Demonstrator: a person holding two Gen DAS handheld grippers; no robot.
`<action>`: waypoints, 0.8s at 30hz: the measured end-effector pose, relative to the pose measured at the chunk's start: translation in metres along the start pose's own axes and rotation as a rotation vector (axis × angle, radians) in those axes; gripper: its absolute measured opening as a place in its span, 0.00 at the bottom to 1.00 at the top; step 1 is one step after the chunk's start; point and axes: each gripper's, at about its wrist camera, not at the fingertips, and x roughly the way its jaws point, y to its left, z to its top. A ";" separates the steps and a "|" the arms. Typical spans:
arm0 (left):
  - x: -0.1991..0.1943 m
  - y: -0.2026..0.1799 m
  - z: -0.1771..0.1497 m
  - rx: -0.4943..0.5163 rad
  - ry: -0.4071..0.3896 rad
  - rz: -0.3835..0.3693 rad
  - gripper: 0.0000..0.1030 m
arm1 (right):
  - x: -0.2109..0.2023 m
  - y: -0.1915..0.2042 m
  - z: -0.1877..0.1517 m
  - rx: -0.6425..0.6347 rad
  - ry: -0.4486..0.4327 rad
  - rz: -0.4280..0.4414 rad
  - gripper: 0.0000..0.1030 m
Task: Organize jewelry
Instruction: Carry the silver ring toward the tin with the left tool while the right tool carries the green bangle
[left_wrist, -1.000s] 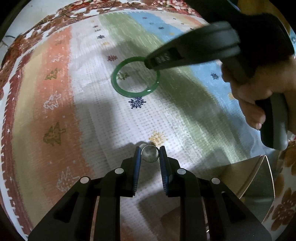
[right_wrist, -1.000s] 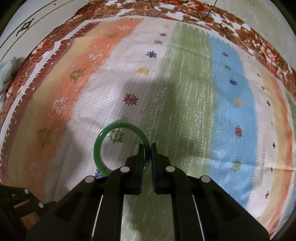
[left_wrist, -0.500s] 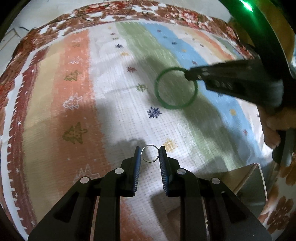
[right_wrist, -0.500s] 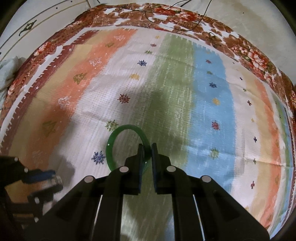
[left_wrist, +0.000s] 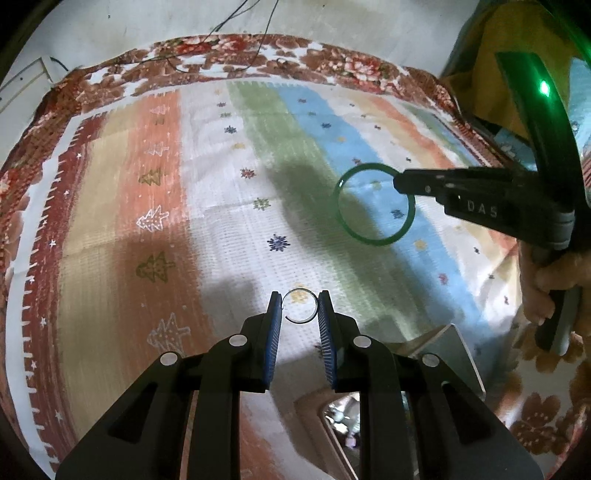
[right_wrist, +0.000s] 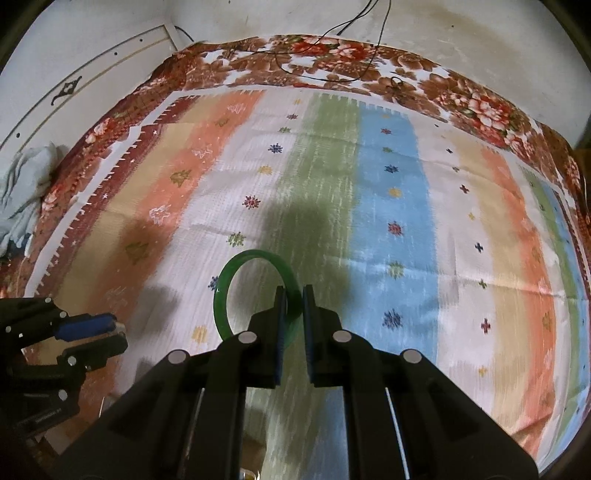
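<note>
Right gripper (right_wrist: 292, 295) is what I read first: its black fingers with blue pads are clamped on the rim of a glossy green bangle (right_wrist: 225, 291), a smooth round hoop that stands out to the left of the fingertips and hangs clear above the striped cloth (right_wrist: 388, 206). From the left wrist view I see the same bangle (left_wrist: 345, 221) held out sideways at the tip of that gripper (left_wrist: 400, 182), over the blue stripe of the cloth (left_wrist: 221, 192), with a person's hand (left_wrist: 543, 291) wrapped round the gripper's handle at the right edge.

My left gripper (left_wrist: 300, 306) is nearly closed, and a thin silver open ring (left_wrist: 301, 306) of wire sits pinched between its two blue pads, also lifted off the cloth, above the white and green stripes. In the right wrist view the left gripper (right_wrist: 110, 328) shows at the lower left, well apart from the bangle.

Just right of the left gripper and below it, at the near edge of the cloth, stands a beige box with a raised lid (left_wrist: 454, 354) and a mirror-like pane; what lies inside I cannot make out. Beyond the cloth's far floral border a thin black cable (right_wrist: 351, 22) trails over the pale floor.
</note>
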 end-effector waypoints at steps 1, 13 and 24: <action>-0.002 -0.001 -0.001 0.000 -0.004 -0.005 0.19 | -0.004 -0.001 -0.003 0.004 -0.003 0.005 0.10; -0.032 -0.016 -0.021 0.000 -0.066 0.001 0.19 | -0.054 -0.001 -0.040 -0.001 -0.069 0.035 0.10; -0.054 -0.028 -0.038 -0.033 -0.140 0.055 0.19 | -0.083 0.009 -0.070 -0.029 -0.110 0.067 0.10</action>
